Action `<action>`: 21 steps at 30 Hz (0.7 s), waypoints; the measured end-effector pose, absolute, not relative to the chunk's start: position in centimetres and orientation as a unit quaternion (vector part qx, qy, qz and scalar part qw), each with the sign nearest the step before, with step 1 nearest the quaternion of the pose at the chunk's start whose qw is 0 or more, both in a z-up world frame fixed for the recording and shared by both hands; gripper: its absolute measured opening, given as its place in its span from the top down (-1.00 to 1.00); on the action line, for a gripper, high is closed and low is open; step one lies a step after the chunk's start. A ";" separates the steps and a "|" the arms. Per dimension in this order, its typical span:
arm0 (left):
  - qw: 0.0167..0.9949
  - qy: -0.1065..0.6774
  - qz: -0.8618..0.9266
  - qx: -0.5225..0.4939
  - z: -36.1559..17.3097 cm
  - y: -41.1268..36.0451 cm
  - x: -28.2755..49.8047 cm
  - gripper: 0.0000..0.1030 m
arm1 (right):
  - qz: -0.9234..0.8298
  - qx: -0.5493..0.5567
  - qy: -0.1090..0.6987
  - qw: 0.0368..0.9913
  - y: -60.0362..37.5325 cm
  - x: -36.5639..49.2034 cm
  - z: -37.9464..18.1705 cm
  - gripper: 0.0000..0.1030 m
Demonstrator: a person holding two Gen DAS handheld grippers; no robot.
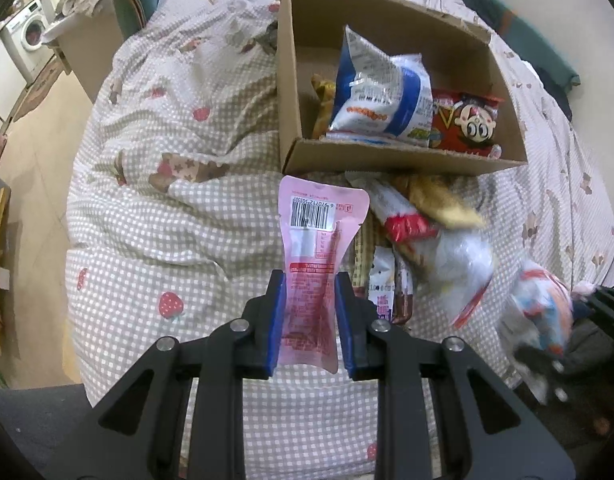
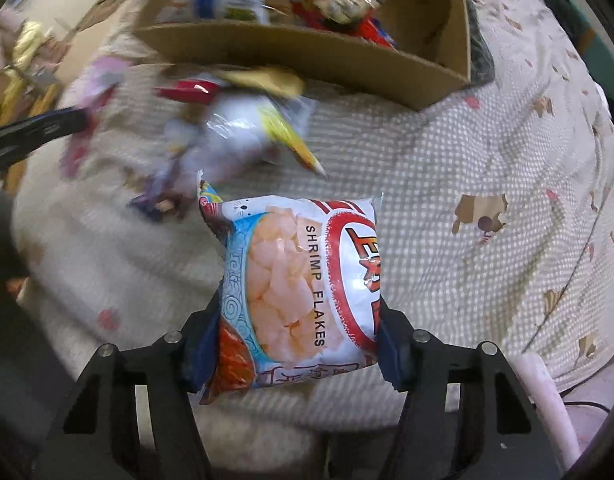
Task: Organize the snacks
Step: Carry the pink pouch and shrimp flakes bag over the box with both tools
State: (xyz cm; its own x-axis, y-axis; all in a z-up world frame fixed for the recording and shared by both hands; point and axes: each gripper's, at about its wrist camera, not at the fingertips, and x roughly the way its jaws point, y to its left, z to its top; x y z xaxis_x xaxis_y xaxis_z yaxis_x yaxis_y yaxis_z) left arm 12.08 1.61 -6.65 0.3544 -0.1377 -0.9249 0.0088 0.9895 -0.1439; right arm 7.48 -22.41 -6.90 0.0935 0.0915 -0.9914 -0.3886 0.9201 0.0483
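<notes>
In the left wrist view, the left gripper (image 1: pixel 310 320) at lower centre has its blue-padded jaws closed narrowly on a flat pink pouch (image 1: pixel 313 256), which stands up toward mid-frame. The pouch's back faces the camera: a barcode with digits that seem to read 6 970712 503307, then blocks of small print too fine to read. Above it, in the upper centre and right, an open cardboard box (image 1: pixel 407 162) sits on a checked quilt (image 1: pixel 155 216) printed with strawberries and bears. Inside the box stand a white and blue bag (image 1: pixel 381 92) and, to its right, a red pack (image 1: pixel 465 122) with a cartoon face; their lettering is not legible. A loose pile of snacks (image 1: pixel 423 224) lies on the quilt just below the box, partly blurred. A washing machine (image 1: pixel 29 38) shows at the upper left. In the right wrist view, the right gripper (image 2: pixel 297 344) at lower centre holds a white bag (image 2: pixel 297 288) between its jaws, which stand fairly wide against the bag's two sides. The bag reads "SHRIMP FLAKES" beside a picture of pale chips and a red ringed logo. The box (image 2: pixel 307 56) lies across the top of this frame, with the blurred pile just below it.
</notes>
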 end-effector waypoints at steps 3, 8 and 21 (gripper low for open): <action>0.834 0.548 -0.033 -0.058 -5.7 2.2 11.7 0.60 | 0.189 -0.120 0.641 0.734 -23.0 6.1 -3.9 -0.28; 0.850 0.521 -0.032 -0.066 -3.1 2.5 12.0 0.60 | 0.220 -0.047 0.566 0.793 -24.1 5.5 0.5 -0.28; 0.846 0.526 -0.070 -0.043 -0.8 -2.5 21.3 0.60 | 0.186 0.083 0.501 0.841 -24.9 16.7 0.3 -0.28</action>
